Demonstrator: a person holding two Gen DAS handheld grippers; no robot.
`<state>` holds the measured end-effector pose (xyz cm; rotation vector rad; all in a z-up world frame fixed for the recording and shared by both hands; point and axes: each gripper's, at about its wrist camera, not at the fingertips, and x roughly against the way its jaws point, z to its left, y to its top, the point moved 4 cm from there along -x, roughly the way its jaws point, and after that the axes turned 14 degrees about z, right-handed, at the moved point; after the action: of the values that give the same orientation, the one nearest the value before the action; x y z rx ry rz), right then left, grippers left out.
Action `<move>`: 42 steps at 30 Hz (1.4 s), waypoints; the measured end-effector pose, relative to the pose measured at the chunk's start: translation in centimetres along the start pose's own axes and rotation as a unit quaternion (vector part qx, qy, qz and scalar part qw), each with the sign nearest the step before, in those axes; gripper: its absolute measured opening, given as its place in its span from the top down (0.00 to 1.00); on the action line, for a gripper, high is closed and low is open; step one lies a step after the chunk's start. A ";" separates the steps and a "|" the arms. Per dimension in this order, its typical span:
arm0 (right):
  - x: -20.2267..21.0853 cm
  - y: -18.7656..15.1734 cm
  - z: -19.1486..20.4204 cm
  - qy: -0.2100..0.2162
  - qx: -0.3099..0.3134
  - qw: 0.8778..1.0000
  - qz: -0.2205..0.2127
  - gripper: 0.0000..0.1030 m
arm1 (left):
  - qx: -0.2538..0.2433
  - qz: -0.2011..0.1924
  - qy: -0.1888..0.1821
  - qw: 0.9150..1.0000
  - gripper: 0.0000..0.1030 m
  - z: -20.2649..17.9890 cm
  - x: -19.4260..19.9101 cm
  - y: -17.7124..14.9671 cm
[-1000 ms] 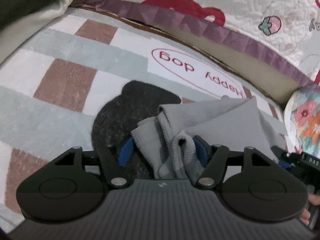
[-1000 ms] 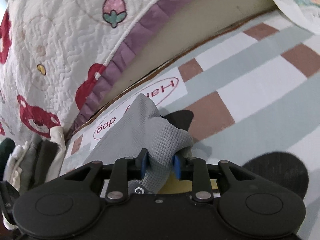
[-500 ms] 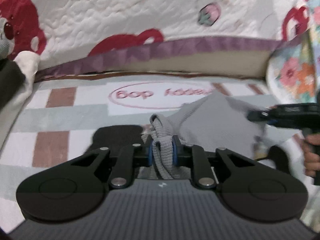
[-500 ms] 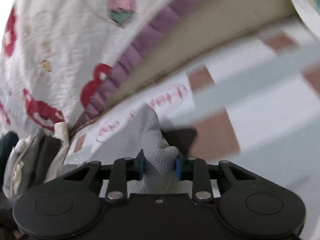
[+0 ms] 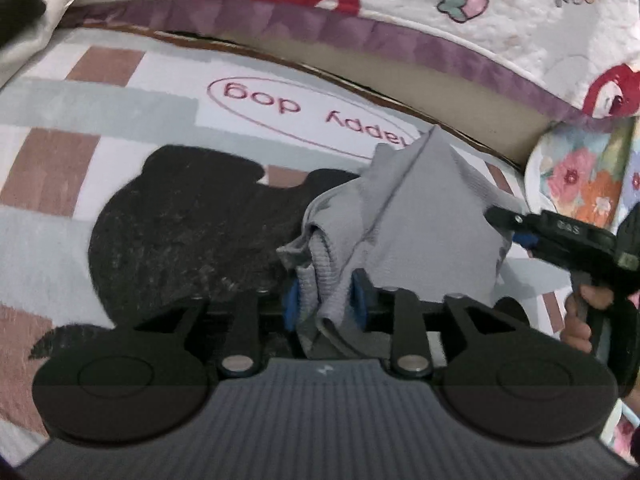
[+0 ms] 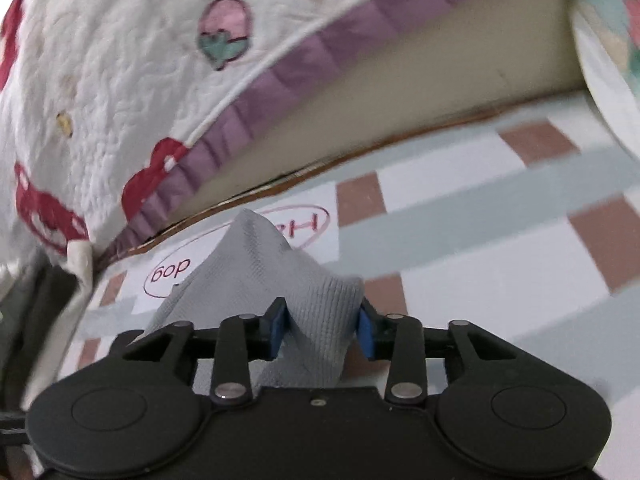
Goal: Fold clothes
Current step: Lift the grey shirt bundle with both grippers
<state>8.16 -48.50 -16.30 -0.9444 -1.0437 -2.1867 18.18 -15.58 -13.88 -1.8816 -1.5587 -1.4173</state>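
A grey knit garment [image 5: 420, 220] hangs bunched between my two grippers over the checked "Happy dog" mat [image 5: 120, 92]. My left gripper [image 5: 324, 300] is shut on a folded edge of it. My right gripper [image 6: 320, 328] holds the other end [image 6: 296, 296] between its blue pads, which stand a little wider apart than before but still touch the cloth. The right gripper also shows in the left wrist view [image 5: 560, 240], at the garment's right side. The lower part of the garment is hidden behind the gripper bodies.
A quilted bed cover with a purple ruffle [image 5: 440, 48] runs along the far edge of the mat. A floral cushion [image 5: 580, 180] lies at the right. Dark and cream clothes [image 6: 48, 300] are piled at the left.
The left gripper closed on the garment's edge and lifted it. The right gripper's pads have spread slightly. Both views shifted as the hands moved.
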 end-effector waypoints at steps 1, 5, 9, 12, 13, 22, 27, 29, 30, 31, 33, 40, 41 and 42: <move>0.1 -0.2 -0.2 0.004 -0.005 1.000 0.004 0.57 | 0.002 0.001 -0.002 1.000 0.68 0.0 -0.1 -0.1; 0.2 -1.1 -1.0 0.034 -0.041 0.998 0.023 0.50 | 0.037 0.003 -0.040 0.999 0.66 0.7 -0.7 -0.2; -0.5 -2.1 -1.7 0.081 -0.107 0.990 0.032 0.41 | 0.077 -0.006 -0.044 0.996 0.52 1.5 -1.3 -0.2; -1.3 -2.8 -1.9 0.108 -0.152 0.982 0.032 0.37 | 0.039 -0.013 -0.027 0.999 0.54 0.5 -1.4 -0.3; -1.6 -3.0 -2.0 0.115 -0.163 0.979 0.031 0.37 | 0.026 -0.014 -0.024 0.999 0.58 0.1 -1.5 -0.4; 1.2 -0.8 4.8 0.035 0.064 0.997 -0.036 0.68 | 0.001 -0.042 -0.080 0.996 0.82 -2.6 0.5 -0.4; 0.5 0.2 4.5 0.006 0.099 0.995 -0.018 0.67 | 0.024 -0.022 -0.077 0.997 0.79 -1.7 -0.5 -0.6; -0.2 0.0 3.2 0.003 0.066 0.998 -0.010 0.64 | 0.028 -0.014 -0.068 0.997 0.75 -1.4 -0.9 -0.7; -0.3 -0.1 2.6 0.011 0.043 0.999 -0.007 0.62 | 0.030 -0.010 -0.064 0.997 0.73 -1.3 -1.2 -0.8; -0.5 -0.2 2.1 0.018 0.023 1.000 -0.006 0.61 | 0.032 -0.006 -0.060 0.998 0.72 -1.1 -1.4 -0.9; -0.3 -0.4 1.2 0.037 -0.001 0.999 -0.001 0.61 | 0.040 -0.006 -0.080 0.996 0.53 -1.0 -1.9 -1.1; -0.7 -1.6 -0.6 0.083 -0.058 0.995 0.020 0.47 | -0.007 -0.017 -0.069 0.997 0.76 -2.2 -2.4 -1.0; -1.1 -1.7 -0.9 0.084 -0.071 0.994 0.022 0.36 | -0.019 -0.019 -0.056 0.998 0.77 -2.5 -2.3 -1.0; -1.4 -1.5 -1.1 0.082 -0.078 0.993 0.013 0.36 | -0.032 -0.021 -0.041 0.998 0.78 -3.0 -2.3 -1.0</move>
<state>7.56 -48.35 -18.56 -0.8228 -0.7892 -2.3066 16.10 -18.72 -14.74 -1.9795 -1.6181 -1.4410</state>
